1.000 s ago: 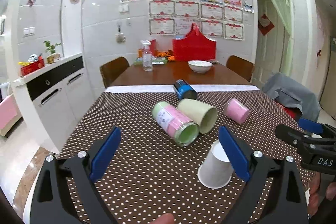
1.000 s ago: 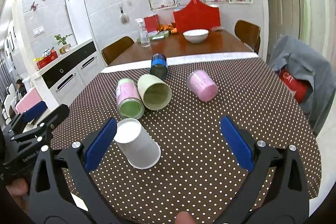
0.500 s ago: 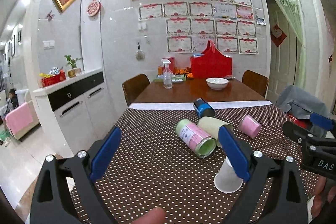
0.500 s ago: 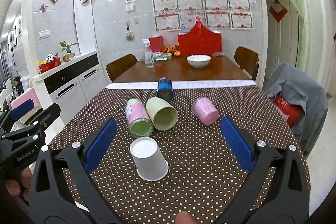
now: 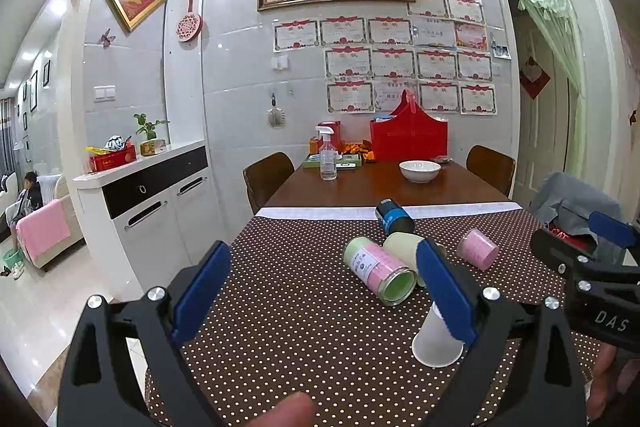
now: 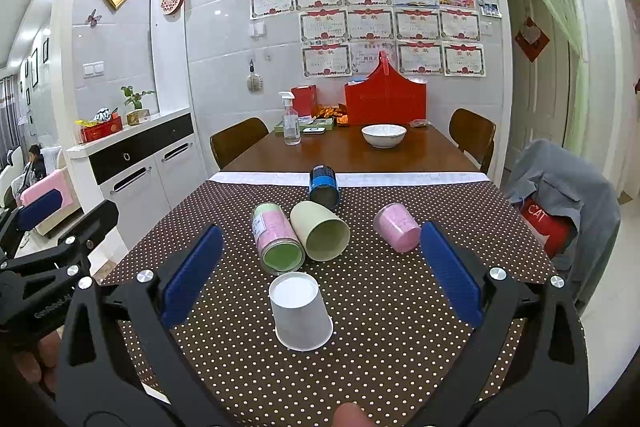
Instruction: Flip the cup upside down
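1. Two blue-padded fingers of the left gripper [image 5: 322,285] fill the lower part of the left wrist view, spread wide with nothing between them. The white paper cup [image 5: 434,341] stands mouth-down on the dotted tablecloth [image 5: 304,311] at lower right, partly hidden behind the right-hand finger [image 5: 446,291]. Above it, near frame centre, lie a pink-and-green can [image 5: 380,269], a pale green cup [image 5: 402,245] just behind the can, a blue can [image 5: 392,217] further back and a pink cup [image 5: 478,253] to the right, all on their sides. The right gripper [image 5: 600,259] enters from the right edge, away from the cups; whether it is open cannot be told from this view. A white bowl [image 5: 420,171] sits on the bare wooden table [image 5: 372,191] beyond the cloth.

2. From the right wrist view, the right gripper [image 6: 320,275] is likewise wide open and empty. The white paper cup [image 6: 300,311] stands upside down at lower centre between the fingers, touching neither, its flat base facing up. Just above it the pink-and-green can [image 6: 276,237] and pale green cup [image 6: 320,231] lie side by side, mouths toward the camera. The blue can [image 6: 324,185] lies behind them and the pink cup [image 6: 396,227] to the right. The left gripper [image 6: 52,223] shows at the left edge.
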`<state>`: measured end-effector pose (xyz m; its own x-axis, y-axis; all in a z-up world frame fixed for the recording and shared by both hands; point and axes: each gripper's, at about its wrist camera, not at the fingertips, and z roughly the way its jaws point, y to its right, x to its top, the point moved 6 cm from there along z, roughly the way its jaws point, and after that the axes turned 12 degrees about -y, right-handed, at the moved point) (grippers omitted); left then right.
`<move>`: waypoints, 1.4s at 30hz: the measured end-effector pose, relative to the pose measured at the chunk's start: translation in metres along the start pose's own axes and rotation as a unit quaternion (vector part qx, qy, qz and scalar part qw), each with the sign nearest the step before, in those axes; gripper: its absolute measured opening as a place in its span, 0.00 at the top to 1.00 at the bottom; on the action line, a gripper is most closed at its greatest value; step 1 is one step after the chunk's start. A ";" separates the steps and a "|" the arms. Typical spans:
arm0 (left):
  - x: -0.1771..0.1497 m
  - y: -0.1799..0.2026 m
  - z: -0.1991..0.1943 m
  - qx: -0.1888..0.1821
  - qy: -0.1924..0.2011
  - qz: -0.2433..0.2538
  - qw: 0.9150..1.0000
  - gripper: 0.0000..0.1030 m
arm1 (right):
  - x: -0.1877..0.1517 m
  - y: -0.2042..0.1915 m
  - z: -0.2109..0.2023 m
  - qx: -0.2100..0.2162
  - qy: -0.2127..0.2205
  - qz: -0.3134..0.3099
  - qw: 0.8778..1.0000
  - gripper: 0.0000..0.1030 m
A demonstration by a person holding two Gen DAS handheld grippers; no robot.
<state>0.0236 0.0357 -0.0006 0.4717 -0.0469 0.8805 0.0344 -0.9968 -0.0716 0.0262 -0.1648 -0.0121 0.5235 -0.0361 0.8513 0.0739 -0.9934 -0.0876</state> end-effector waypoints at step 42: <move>-0.005 0.002 -0.008 0.003 0.005 -0.014 1.000 0.10 | -0.004 -0.004 -0.005 -0.009 0.010 0.002 1.000 0.06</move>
<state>0.0146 0.0330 -0.0010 0.4619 -0.0196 0.8867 0.0526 -0.9974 -0.0494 0.0193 -0.1610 -0.0122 0.5061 -0.0426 0.8614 0.0560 -0.9950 -0.0821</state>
